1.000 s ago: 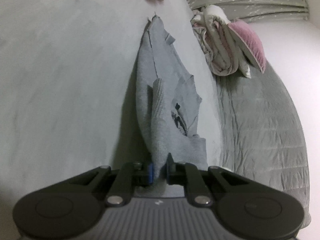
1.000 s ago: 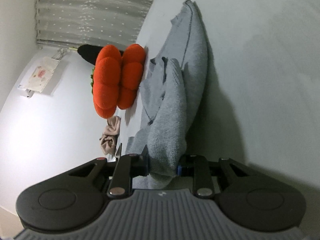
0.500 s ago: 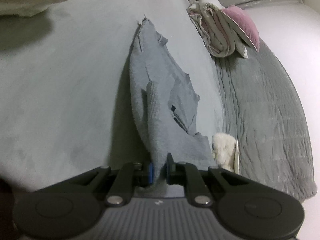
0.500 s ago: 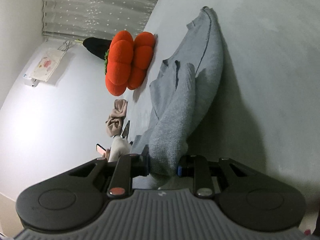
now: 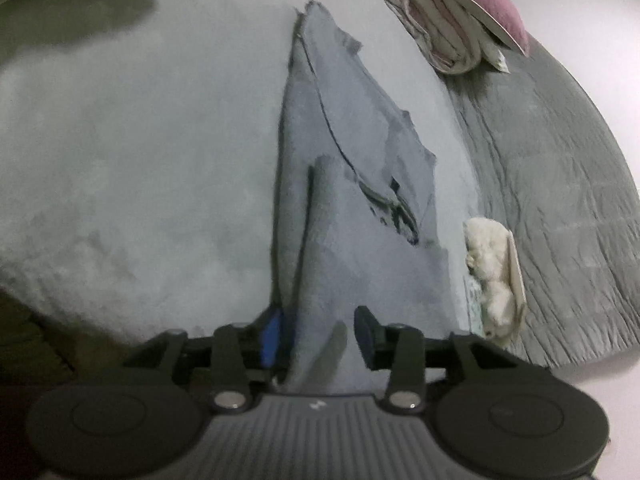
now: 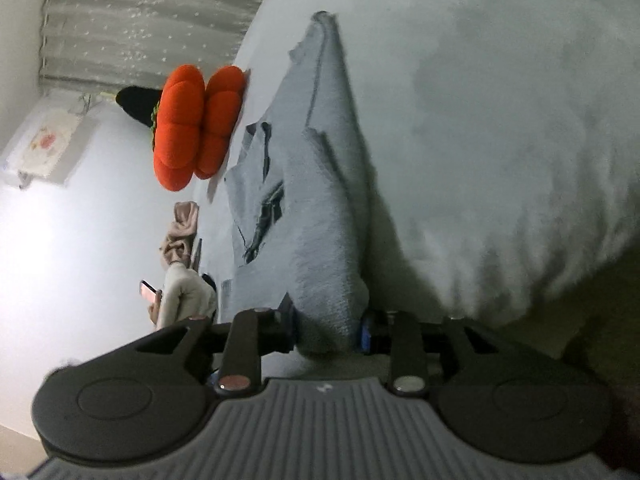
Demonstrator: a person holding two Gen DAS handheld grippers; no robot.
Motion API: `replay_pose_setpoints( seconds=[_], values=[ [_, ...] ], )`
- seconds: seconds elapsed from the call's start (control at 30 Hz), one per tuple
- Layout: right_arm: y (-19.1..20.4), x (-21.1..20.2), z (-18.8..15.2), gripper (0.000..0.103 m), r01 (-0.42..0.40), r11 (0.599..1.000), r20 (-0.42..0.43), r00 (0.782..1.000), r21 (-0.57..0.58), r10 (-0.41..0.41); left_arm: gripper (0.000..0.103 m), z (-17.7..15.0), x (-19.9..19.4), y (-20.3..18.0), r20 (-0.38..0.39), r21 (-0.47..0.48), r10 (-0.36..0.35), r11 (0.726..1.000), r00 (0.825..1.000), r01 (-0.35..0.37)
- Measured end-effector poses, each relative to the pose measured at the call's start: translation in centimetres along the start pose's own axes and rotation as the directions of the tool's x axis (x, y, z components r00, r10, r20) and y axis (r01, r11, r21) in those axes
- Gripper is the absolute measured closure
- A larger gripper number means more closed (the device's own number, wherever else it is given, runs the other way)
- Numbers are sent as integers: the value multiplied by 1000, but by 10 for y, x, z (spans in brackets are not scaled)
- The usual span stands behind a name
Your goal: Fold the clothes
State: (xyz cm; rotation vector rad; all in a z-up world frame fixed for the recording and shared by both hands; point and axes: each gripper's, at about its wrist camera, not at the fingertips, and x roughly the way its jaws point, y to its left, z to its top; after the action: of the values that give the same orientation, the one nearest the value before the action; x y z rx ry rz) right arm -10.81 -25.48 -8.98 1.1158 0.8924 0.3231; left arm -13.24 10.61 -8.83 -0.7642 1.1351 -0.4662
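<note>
Grey sweater (image 5: 356, 184) stretches across the bed (image 5: 140, 152); both tongs angle downward, left tongs (image 5: 318, 334) opening off it, right tongs (image 6: 326, 330) opening, cloth still pinched.

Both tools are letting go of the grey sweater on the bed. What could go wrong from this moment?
1. The left tool opens faster than the right tool, so the grey sweater may settle crooked.
2. The thick bunch of fabric between the right tool's pads may snag on pulling back and undo the fold.
3. The sweater's edge lies near the white fluffy item and might drag it.
</note>
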Motion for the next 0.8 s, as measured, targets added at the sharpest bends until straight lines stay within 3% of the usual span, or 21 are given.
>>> replay_pose_setpoints(
  seconds=[0.07,0.17,0.5,0.8],
  values=[
    [-2,6,2,61,-40,999,-8,999,20,40,60,-2,2,1,-22,19,1,1000,1000,-1],
    [5,13,5,59,-27,1000,-17,999,-6,27,60,-6,3,4,-43,40,5,999,999,-3],
    [4,7,2,62,-16,999,-46,999,-44,14,64,-10,1,9,-95,39,-1,999,995,4],
    [3,2,-1,69,-17,998,-46,999,-63,14,86,-13,-4,10,-78,47,-3,999,997,7]
  ],
)
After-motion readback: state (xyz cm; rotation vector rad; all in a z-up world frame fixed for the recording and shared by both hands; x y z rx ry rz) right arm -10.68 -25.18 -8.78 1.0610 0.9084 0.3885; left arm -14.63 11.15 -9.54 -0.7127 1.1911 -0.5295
